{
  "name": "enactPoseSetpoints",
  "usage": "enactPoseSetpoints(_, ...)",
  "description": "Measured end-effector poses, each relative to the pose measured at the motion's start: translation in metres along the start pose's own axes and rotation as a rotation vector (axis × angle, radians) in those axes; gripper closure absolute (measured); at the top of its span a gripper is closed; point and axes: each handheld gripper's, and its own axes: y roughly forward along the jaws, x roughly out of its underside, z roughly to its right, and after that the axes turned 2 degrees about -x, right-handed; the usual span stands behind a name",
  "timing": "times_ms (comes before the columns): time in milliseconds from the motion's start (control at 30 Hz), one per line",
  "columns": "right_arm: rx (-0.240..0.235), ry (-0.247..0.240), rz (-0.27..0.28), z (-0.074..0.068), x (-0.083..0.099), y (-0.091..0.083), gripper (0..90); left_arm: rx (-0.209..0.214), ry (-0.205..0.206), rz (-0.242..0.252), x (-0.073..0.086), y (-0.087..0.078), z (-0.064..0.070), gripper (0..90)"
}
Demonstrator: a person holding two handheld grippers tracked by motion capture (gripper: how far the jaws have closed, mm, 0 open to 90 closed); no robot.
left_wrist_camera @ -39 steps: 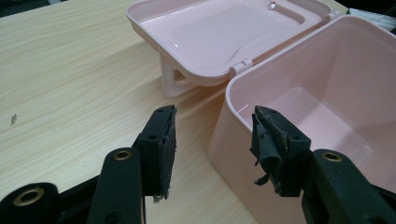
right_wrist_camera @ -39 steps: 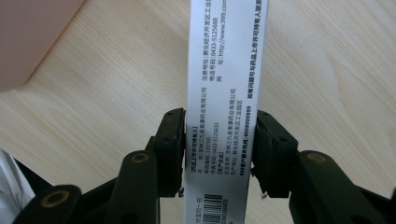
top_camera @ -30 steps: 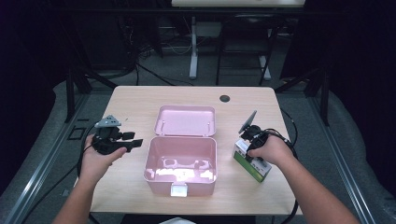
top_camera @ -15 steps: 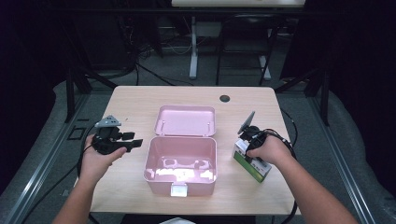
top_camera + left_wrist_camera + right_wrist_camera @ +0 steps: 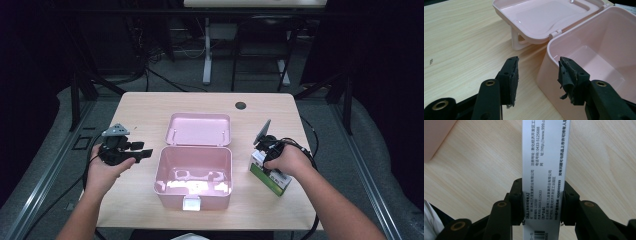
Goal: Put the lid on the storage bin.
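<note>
Pink box (image 5: 194,172) mid-table, lid (image 5: 200,129) flung back flat behind, inside bare | right of box: green-and-white carton (image 5: 269,172) on table, clamped by right gripper (image 5: 267,150) | left of box: left gripper (image 5: 142,152) spread apart, holding nothing | beyond box: dark round hole (image 5: 241,105) in tabletop (image 5: 140,107)

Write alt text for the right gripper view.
The right tool clamps a narrow white carton printed with black text, one black jaw on each side. Below lies the pale wooden table, with a pink box corner at upper left.
</note>
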Motion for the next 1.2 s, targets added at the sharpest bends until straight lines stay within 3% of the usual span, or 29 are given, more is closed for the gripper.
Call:
enactPoseSetpoints(533, 0.011, -0.032, 0.006, -0.008, 0.001, -0.020, 61.6, -0.003, -0.002, -0.002, 0.000, 0.001, 0.000, 50.5)
enactPoseSetpoints(800, 0.017, -0.040, 0.017, -0.013, 0.002, -0.039, 61.6, -0.009, -0.007, 0.002, 0.001, 0.001, -0.001, 50.6)
enactPoseSetpoints(1200, 0.020, -0.074, 0.005, -0.026, -0.003, -0.055, 61.6, -0.025, -0.007, 0.001, 0.001, 0.000, -0.001, 57.2)
